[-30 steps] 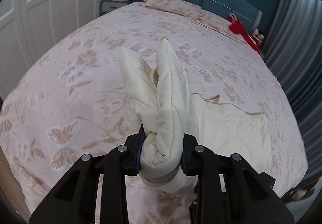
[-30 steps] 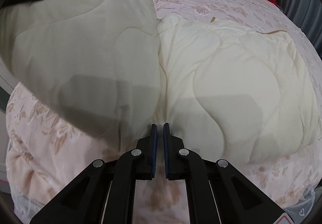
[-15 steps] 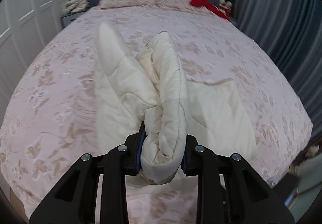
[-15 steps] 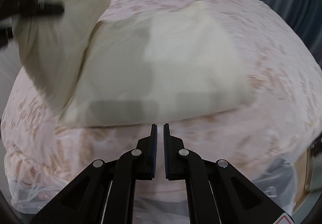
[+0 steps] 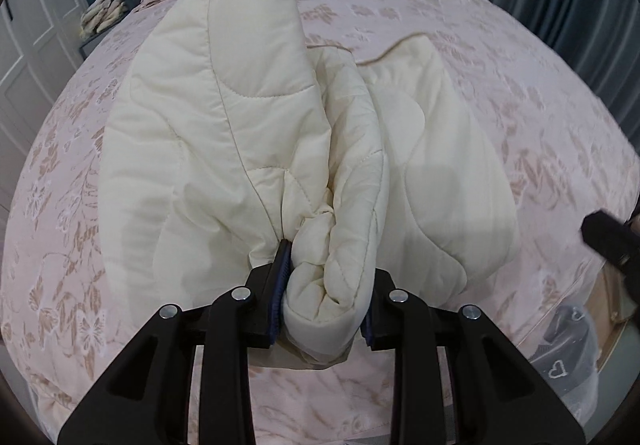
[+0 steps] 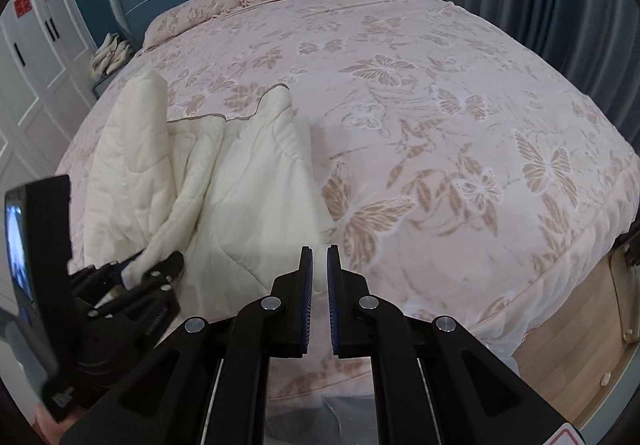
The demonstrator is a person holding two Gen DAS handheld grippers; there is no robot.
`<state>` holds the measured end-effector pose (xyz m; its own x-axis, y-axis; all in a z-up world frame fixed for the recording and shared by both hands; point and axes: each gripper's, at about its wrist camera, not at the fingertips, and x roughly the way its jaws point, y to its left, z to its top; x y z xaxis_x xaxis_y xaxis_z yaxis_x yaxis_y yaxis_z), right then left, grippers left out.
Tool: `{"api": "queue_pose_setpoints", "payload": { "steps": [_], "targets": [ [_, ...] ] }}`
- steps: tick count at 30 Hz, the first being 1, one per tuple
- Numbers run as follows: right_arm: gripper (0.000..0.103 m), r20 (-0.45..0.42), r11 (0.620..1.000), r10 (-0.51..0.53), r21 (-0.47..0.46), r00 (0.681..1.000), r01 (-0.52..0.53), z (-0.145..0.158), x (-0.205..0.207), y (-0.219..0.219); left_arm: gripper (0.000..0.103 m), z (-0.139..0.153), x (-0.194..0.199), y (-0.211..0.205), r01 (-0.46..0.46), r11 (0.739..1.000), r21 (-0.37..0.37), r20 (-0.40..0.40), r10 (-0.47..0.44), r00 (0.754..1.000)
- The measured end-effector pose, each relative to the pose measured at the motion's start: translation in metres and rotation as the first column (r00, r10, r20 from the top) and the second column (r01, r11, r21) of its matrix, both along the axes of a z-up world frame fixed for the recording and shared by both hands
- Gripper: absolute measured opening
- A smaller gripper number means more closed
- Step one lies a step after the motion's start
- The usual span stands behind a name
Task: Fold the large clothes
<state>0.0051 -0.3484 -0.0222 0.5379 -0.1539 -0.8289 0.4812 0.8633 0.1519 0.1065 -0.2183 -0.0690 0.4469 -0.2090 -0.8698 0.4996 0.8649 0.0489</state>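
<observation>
Your left hand-held gripper (image 5: 326,281) is clamped on a thick bunch of the cream quilted garment (image 5: 224,117), with several padded layers squeezed between the pads. The rest of it spills onto the near left part of the bed (image 6: 440,93), one flap standing up and another lying flat on the butterfly-print cover. Your right hand-held gripper (image 6: 318,285) holds nothing, and its jaws are all but together, with only a thin slit between the blue pads. It hangs over the bed's near edge, just right of the garment. Expect this piece to be light but bulky: soft, puffy and springy, so folds will likely bounce open unless you press them down. The smooth shell looks a little slippery, so a pinch on a single layer may slide out. Take hold with the free gripper at a stitched hem or corner, such as the piped edge (image 6: 224,119) at the far side, where the fabric is firmer and thinner.
</observation>
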Motion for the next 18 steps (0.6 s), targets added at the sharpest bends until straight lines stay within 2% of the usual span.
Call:
{"api": "queue_pose_setpoints", "payload": {
  "steps": [5,8,10,12,15,16,18],
  "targets": [
    [0.006,0.003,1.000,0.001,0.020,1.000,-0.001,-0.003,-0.002,-0.005,0.031,0.002,-0.009,-0.002,0.008,1.000,0.016,0.012,-0.008,1.000],
    [0.006,0.003,1.000,0.008,0.013,1.000,-0.008,-0.001,-0.006,-0.003,0.039,0.017,-0.016,0.008,0.008,1.000,-0.021,-0.003,-0.008,1.000],
    [0.011,0.001,1.000,0.014,0.000,1.000,-0.014,0.000,-0.008,-0.002,0.046,0.032,-0.024,0.020,0.003,0.999,-0.053,0.012,-0.002,1.000],
    [0.014,-0.002,1.000,0.020,-0.005,1.000,-0.020,0.000,-0.011,0.000,0.055,0.053,-0.034,0.042,-0.007,0.994,-0.113,0.026,0.010,1.000],
    [0.020,-0.002,0.999,0.033,0.004,0.999,-0.033,-0.001,-0.012,0.004,0.068,0.083,-0.047,0.076,-0.015,0.967,-0.254,-0.014,0.012,1.000],
    [0.021,0.000,0.999,0.037,0.008,0.999,-0.037,-0.002,-0.011,0.004,0.071,0.094,-0.051,0.087,-0.025,0.956,-0.291,-0.012,0.023,1.000],
    [0.024,0.015,0.999,0.043,0.026,0.999,-0.043,0.001,-0.009,0.009,0.071,0.104,-0.056,0.099,-0.033,0.948,-0.318,0.011,0.039,0.999]
  ]
}}
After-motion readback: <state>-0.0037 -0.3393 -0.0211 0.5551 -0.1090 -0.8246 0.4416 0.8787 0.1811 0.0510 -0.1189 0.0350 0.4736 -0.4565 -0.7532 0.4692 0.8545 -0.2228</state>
